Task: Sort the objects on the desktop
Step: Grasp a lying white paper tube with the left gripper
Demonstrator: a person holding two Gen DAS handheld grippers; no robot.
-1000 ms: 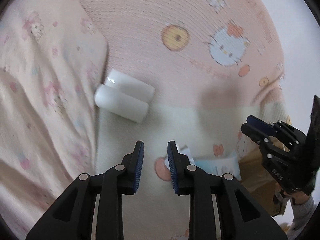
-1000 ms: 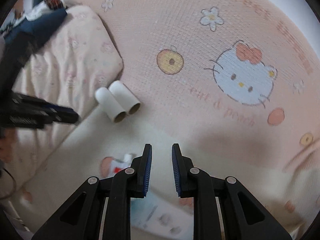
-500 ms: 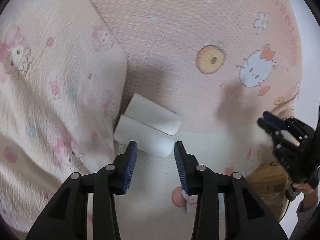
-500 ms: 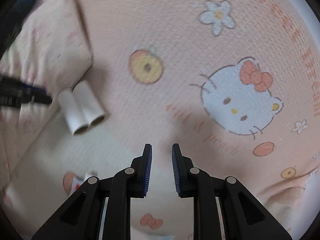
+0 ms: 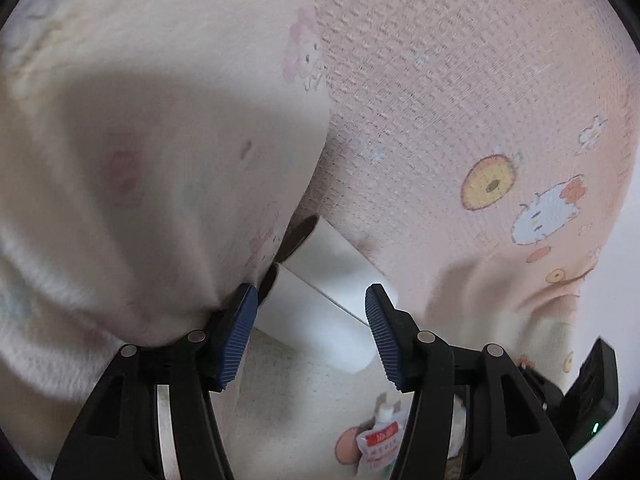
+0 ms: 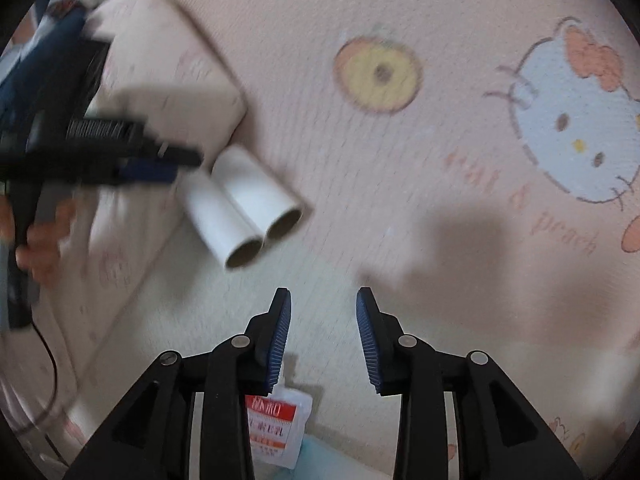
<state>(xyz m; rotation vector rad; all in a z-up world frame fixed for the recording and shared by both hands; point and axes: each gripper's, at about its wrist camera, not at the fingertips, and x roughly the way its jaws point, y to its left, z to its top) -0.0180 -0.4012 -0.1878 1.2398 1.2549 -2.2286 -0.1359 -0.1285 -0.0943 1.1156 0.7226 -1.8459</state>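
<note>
Two white paper rolls lie side by side on the bed, against a pale pillow [image 5: 160,160]. In the left wrist view the nearer roll [image 5: 316,320] lies between the fingers of my open left gripper [image 5: 310,336], and the farther roll [image 5: 340,264] lies just beyond. In the right wrist view the rolls [image 6: 244,208] show their open ends, with my left gripper [image 6: 160,164] at their far end. My right gripper [image 6: 323,336] is open and empty, above the pale sheet, near a small white pouch with a red label [image 6: 276,428].
A pink Hello Kitty blanket [image 6: 480,160] covers most of the bed. The pouch also shows in the left wrist view [image 5: 380,444]. The right gripper's body [image 5: 576,400] is at the lower right there. A dark cable [image 6: 48,360] hangs at left.
My left gripper has moved forward and down to the rolls and opened wider around the nearer one. My right gripper has opened and come closer to the bed.
</note>
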